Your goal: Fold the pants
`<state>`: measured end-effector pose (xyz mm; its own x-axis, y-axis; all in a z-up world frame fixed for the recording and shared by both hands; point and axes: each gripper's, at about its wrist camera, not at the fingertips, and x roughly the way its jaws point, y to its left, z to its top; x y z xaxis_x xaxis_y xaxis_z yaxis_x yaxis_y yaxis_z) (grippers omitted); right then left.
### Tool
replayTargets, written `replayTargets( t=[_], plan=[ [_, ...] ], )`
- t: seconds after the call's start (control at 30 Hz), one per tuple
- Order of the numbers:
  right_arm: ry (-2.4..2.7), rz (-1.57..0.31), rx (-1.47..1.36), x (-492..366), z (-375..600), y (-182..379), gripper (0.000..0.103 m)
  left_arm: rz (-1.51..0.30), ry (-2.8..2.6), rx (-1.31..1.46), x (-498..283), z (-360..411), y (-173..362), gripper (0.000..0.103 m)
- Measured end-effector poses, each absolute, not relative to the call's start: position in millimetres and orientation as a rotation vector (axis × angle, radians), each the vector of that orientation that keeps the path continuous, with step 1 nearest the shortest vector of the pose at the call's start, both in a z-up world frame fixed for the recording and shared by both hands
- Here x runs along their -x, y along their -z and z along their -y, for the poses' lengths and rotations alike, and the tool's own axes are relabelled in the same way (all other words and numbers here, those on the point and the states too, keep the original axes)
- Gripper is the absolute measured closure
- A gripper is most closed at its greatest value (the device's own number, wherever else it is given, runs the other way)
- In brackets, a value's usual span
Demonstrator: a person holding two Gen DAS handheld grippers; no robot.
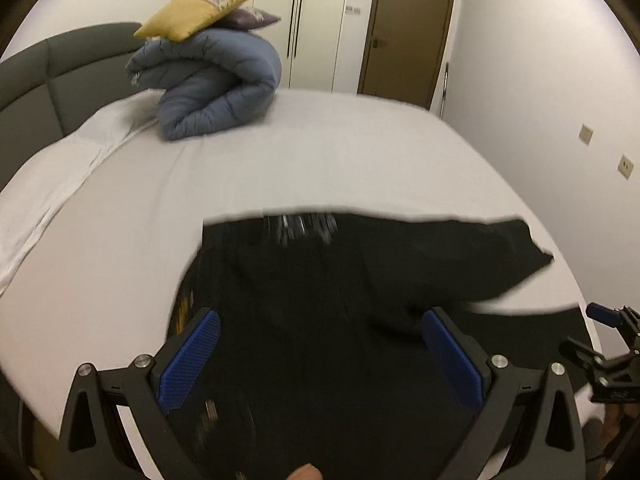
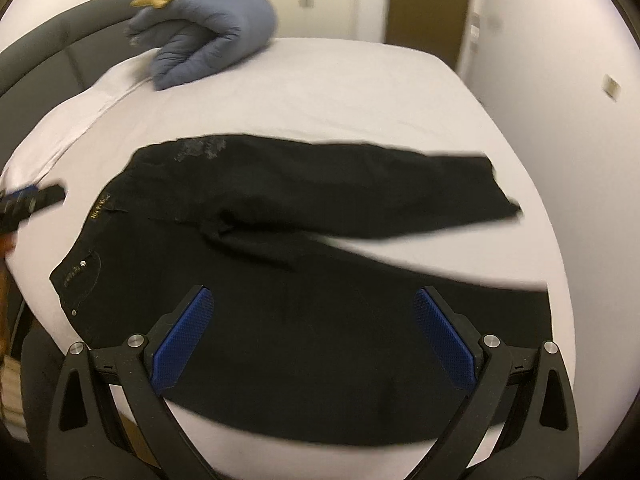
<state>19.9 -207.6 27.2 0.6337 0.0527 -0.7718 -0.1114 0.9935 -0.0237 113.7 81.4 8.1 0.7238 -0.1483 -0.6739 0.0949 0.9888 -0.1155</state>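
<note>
Black pants [image 2: 280, 248] lie spread on the white bed [image 2: 320, 92], waistband at the left, two legs running right and splayed apart. In the left wrist view the pants [image 1: 320, 300] fill the foreground. My left gripper [image 1: 320, 320] is open and empty, hovering over the waist end. My right gripper [image 2: 314, 296] is open and empty, above the nearer leg. The left gripper also shows at the left edge of the right wrist view [image 2: 30, 200]; the right gripper shows at the right edge of the left wrist view [image 1: 608, 344].
A rolled blue duvet [image 1: 216, 84] with a yellow pillow [image 1: 196, 12] on top sits at the far left of the bed by the grey headboard [image 1: 40, 80]. A brown door [image 1: 408, 32] and white wardrobes stand behind. The bed edge runs close on the right.
</note>
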Motion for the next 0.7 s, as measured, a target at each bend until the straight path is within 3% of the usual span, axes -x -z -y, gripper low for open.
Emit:
replayTargets(
  t=[0.2,0.37,0.7],
  plan=[
    [-0.375,-0.818,0.301,-100.7,211.8,-31.9,0.005,-0.902,0.144,-0.157,-233.5,-95.1,8.6,0.000],
    [-0.521,-0.886,0.352,-175.3,224.4,-11.2,0.042,-0.988,0.205,-0.303,-325.7,-105.9,44.4,0.000],
    [-0.632,-0.938,0.298,-263.4,238.5,44.4,0.046,-1.162,0.315,-0.466,-426.1,-100.0,131.7,0.001]
  ],
)
